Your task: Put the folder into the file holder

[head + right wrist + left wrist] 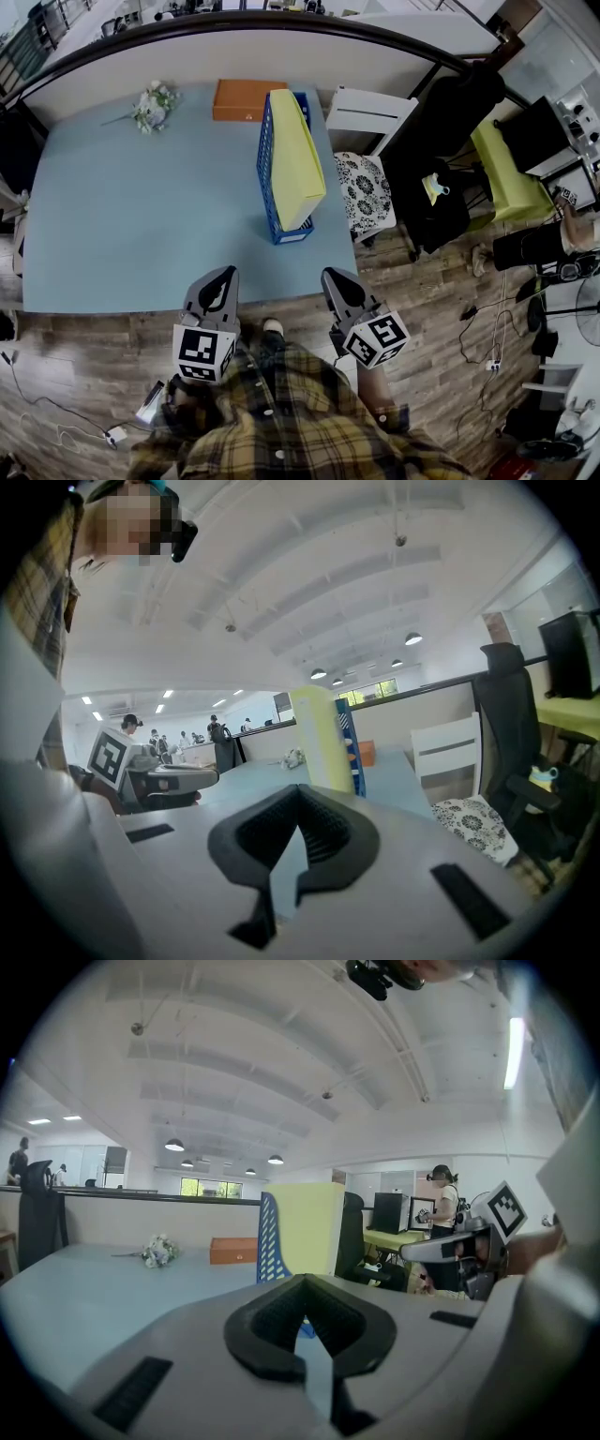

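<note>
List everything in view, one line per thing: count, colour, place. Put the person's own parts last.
table: 1, light blue, centre of the head view
file holder: 1, blue, upright on the table's right part
folder: 1, yellow, standing in the file holder
box: 1, orange, at the table's far edge, behind the file holder
flower bunch: 1, white and green, lying on the table's far left part
chair: 1, white, patterned cushion, right of the table
office chair: 1, black, right of the white chair
left gripper: 1, grey, at the table's near edge, jaws together, empty
right gripper: 1, grey, at the table's near edge, jaws together, empty
shirt: 1, yellow-and-dark plaid, bottom of the head view
</note>
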`<state>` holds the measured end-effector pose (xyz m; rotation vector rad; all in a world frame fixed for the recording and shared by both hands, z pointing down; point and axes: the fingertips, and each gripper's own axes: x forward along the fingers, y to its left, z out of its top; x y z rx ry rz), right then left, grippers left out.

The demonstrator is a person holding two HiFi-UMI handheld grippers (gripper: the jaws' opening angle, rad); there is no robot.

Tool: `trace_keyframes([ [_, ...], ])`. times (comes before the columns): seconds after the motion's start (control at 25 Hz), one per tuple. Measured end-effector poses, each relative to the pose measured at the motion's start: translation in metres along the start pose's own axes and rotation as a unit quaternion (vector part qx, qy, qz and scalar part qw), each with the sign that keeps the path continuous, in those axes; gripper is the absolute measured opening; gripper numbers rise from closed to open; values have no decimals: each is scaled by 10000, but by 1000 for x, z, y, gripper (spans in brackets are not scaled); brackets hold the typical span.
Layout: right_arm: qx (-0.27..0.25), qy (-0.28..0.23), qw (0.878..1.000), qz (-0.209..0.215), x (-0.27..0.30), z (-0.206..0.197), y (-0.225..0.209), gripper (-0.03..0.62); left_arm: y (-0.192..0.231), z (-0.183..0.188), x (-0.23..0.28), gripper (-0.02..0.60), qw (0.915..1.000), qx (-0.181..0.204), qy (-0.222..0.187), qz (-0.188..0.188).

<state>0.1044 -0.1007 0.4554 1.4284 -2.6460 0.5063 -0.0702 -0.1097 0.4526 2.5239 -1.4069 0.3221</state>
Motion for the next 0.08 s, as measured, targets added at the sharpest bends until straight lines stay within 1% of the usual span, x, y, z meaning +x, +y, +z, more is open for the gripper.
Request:
trace_keyframes([
  [0.08, -7, 1, 10000, -6, 0, 0, -1, 2, 2, 1, 0, -8, 10000, 2, -13, 23],
])
